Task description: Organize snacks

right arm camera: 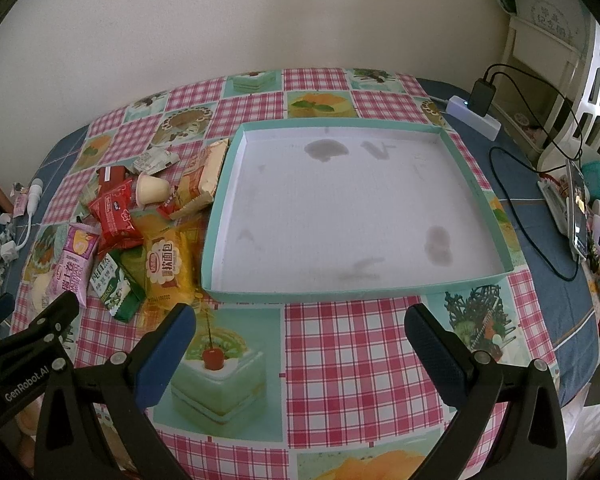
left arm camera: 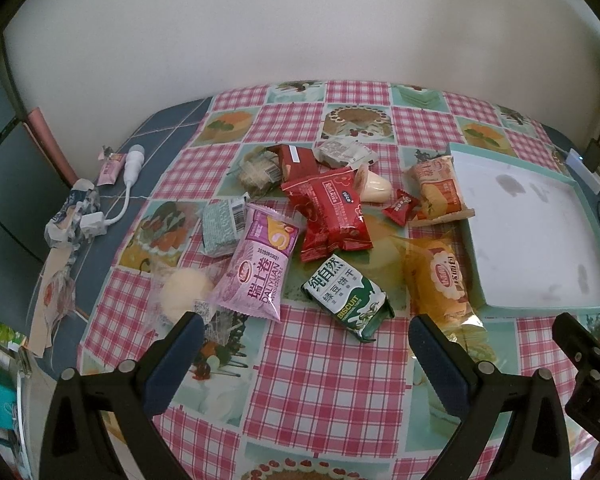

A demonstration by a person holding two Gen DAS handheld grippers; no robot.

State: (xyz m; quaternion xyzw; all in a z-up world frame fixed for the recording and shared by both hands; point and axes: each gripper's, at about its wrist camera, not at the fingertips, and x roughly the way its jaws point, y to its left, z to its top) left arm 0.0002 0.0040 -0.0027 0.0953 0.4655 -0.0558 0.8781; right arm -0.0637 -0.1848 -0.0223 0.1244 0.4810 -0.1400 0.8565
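Two grippers, both spread wide and holding nothing. My left gripper (left arm camera: 306,354) hangs over the snack pile, the green biscuit pack (left arm camera: 350,302) just ahead of its jaws, long axis slanting away to the left. My right gripper (right arm camera: 300,344) faces the tray (right arm camera: 478,184), which holds no snacks yet. I reckon the left arm is nearer, with the tray off to its right.

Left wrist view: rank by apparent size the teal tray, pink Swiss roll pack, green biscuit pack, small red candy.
1. teal tray, largest though cut off by the frame edge
2. pink Swiss roll pack
3. green biscuit pack, a little nearer the camera, so the gap to the pink pack is unsure
4. small red candy
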